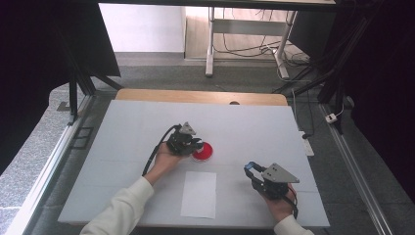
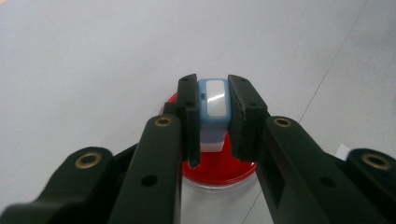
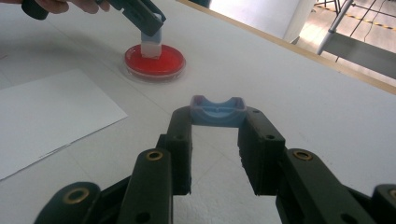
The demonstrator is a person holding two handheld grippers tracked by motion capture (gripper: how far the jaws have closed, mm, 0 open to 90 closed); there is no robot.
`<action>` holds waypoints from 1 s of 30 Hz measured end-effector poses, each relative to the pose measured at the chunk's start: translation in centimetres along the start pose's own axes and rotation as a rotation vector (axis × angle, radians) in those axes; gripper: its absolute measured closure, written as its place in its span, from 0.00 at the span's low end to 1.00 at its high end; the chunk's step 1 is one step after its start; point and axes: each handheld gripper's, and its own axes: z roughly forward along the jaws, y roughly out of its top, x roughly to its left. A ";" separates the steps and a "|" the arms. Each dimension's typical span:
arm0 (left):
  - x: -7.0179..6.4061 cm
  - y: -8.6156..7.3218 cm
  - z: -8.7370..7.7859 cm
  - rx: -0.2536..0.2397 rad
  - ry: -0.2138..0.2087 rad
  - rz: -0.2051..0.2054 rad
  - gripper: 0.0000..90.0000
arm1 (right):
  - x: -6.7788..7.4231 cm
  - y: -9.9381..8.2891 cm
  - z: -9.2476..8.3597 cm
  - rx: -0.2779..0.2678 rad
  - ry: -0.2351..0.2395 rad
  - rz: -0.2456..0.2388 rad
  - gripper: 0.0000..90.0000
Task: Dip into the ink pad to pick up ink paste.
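Observation:
A round red ink pad [image 1: 205, 153] lies mid-table on the white board. My left gripper [image 1: 196, 143] is shut on a small blue-and-white stamp [image 2: 214, 105], which stands upright with its white base on the red ink pad [image 2: 219, 169]. The right gripper view shows that stamp [image 3: 152, 43] resting on the pad [image 3: 155, 61] under the left gripper [image 3: 148, 21]. My right gripper [image 1: 250, 169] hovers at the front right, shut on a blue curved cap [image 3: 217, 111] held across its fingertips. The cap [image 1: 250, 166] is a little above the table.
A white sheet of paper [image 1: 199, 194] lies near the front edge, between the two hands. The white board [image 1: 122, 127] covers a wooden table whose far edge [image 1: 200, 96] shows. Desk legs and cables stand on the floor beyond.

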 end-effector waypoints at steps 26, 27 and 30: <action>-0.2 0.6 -1.6 -0.072 0.008 -0.004 0.84 | -0.1 0.0 0.0 0.000 0.000 0.000 0.73; -0.2 0.7 -1.7 -0.075 0.005 -0.005 0.84 | -0.1 0.0 0.0 0.002 0.001 0.000 0.73; -0.1 0.7 -2.0 -0.079 0.003 -0.008 0.84 | 0.0 0.0 0.0 -0.002 0.002 -0.001 0.73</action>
